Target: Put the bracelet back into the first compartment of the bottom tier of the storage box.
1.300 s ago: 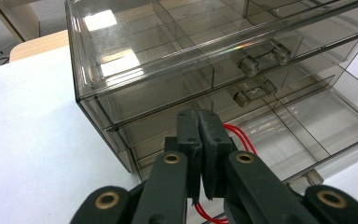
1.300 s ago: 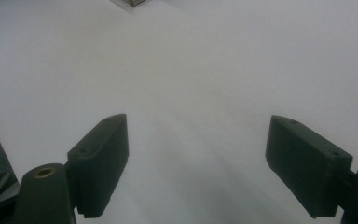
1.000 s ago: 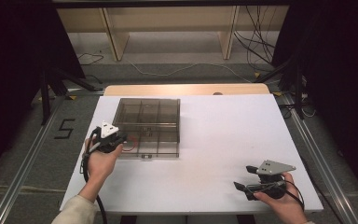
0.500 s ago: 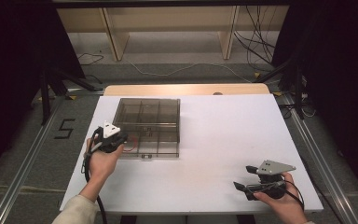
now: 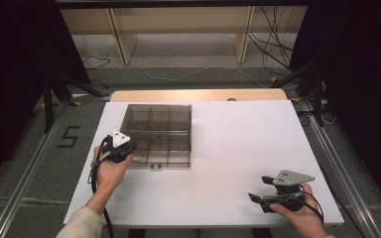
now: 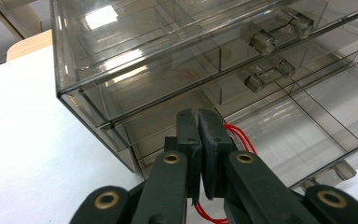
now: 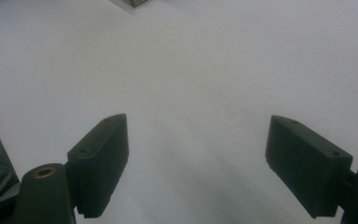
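Smoky clear-plastic compartment box (image 5: 158,135) on matte white table (image 5: 228,148) — left gripper (image 6: 199,140) pinches thin red loop (image 6: 237,135); right gripper (image 7: 196,163) gapes, empty.

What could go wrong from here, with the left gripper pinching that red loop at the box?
The left gripper is shut on a thin red loop at the corner of the clear box. The loop could slip from the jaws or snag on the box wall. The right gripper sits open, far away, not steadying the box.
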`<state>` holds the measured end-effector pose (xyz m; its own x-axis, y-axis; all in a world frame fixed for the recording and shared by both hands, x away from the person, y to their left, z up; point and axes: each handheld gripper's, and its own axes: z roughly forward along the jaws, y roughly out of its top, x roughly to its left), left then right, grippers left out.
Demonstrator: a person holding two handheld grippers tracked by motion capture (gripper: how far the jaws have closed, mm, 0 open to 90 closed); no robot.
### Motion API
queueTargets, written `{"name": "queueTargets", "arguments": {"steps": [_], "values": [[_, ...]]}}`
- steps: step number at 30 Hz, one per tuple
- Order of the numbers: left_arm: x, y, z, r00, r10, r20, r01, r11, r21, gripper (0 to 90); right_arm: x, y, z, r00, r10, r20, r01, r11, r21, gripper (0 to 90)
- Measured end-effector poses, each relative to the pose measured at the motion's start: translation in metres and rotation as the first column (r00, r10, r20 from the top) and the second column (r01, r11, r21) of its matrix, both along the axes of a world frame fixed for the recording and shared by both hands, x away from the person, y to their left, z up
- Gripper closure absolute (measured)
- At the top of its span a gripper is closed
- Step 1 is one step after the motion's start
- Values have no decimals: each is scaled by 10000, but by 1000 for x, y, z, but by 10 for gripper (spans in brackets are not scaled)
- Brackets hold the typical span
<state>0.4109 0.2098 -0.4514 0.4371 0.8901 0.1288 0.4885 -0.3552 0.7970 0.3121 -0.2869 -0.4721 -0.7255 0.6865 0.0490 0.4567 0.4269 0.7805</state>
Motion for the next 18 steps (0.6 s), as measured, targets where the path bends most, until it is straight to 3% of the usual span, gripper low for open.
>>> {"name": "queueTargets", "arguments": {"steps": [18], "values": [[4, -1, -9, 9990, -152, -418, 162, 9996, 237, 873, 0, 0, 0, 10000, 0, -5, 0, 10000, 5, 218]]}}
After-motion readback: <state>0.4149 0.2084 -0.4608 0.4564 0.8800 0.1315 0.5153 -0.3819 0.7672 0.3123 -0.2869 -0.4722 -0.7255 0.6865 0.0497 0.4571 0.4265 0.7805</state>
